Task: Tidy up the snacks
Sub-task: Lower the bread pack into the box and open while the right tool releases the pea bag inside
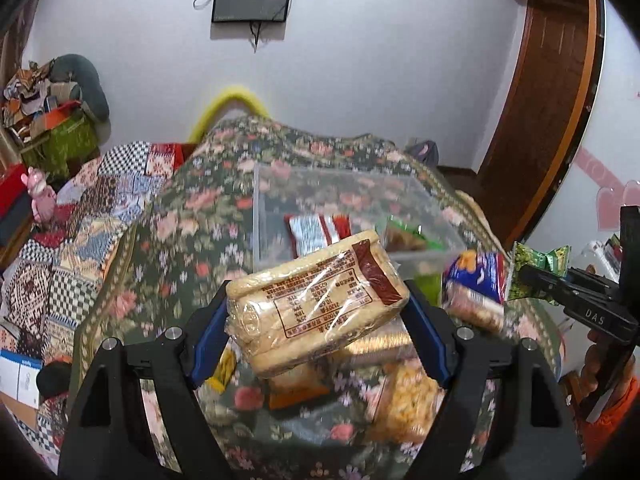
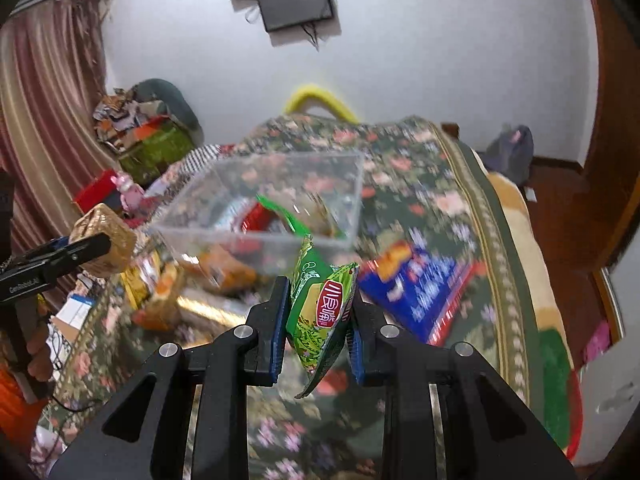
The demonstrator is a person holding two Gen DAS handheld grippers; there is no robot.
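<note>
**Both grippers hold snacks**

The left gripper [image 1: 316, 316] squeezes a cracker pack [image 1: 316, 304] between its fingers. The right gripper [image 2: 318, 320] pinches a green snack bag [image 2: 320, 312]. Both are lifted near the clear box [image 2: 224, 216] on the flowery blanket [image 2: 432, 184].

White letters "DAS" stand on the black body of the right gripper [image 1: 520, 270], seen from the left wrist view. "CenoRobot.AI", or something close to it, runs in small white print along the black arm of the left gripper [image 2: 96, 246] in the right wrist view. The small green foil snack packet [image 2: 320, 312] carries a red badge with white Chinese characters. The clear-wrapped pale biscuit pack [image 1: 316, 300] bears an upside-down brown nutrition table, with figures too blurred to read surely.
</note>
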